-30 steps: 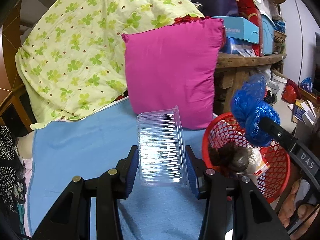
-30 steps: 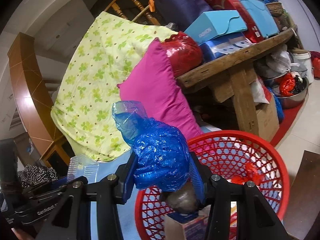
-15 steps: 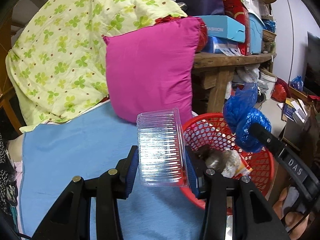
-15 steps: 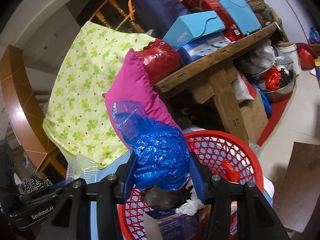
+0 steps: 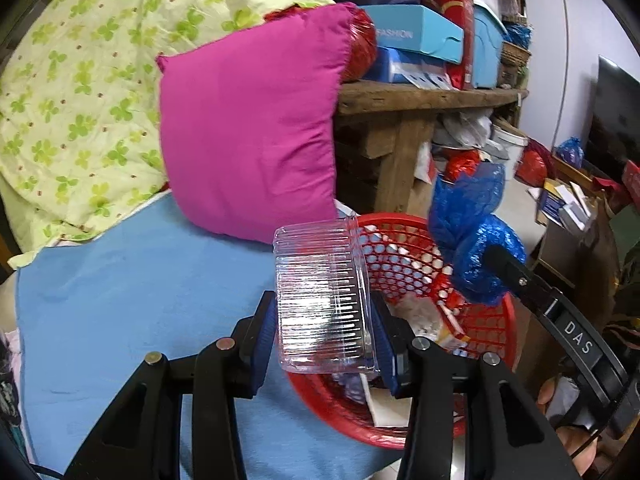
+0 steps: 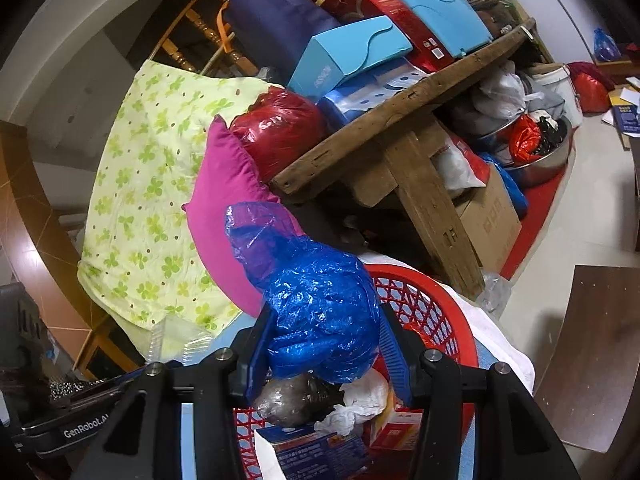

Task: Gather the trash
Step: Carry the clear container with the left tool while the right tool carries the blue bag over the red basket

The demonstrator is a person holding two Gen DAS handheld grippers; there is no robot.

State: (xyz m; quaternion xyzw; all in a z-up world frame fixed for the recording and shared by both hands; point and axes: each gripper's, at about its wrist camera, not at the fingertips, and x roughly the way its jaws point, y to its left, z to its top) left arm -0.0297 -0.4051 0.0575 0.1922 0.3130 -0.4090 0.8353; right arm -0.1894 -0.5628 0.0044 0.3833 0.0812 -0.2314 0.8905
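Blue bedsheet [image 5: 120, 280] beside red mesh basket [image 5: 492, 328]: over it, left tool [image 5: 324, 332] grips clear ribbed plastic container [image 5: 320, 296], right tool [image 6: 324, 354] clamps crumpled blue plastic bag [image 6: 320, 312].

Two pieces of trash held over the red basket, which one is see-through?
The ribbed clear plastic container in the left claw. The other piece, in the right claw, is a crumpled opaque blue plastic bag.

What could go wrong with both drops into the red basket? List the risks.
1. The clear plastic container in the left gripper hangs over the red basket's near rim; it might fall onto the blue cloth.
2. The blue plastic bag in the right gripper is light and may cling to the pads.
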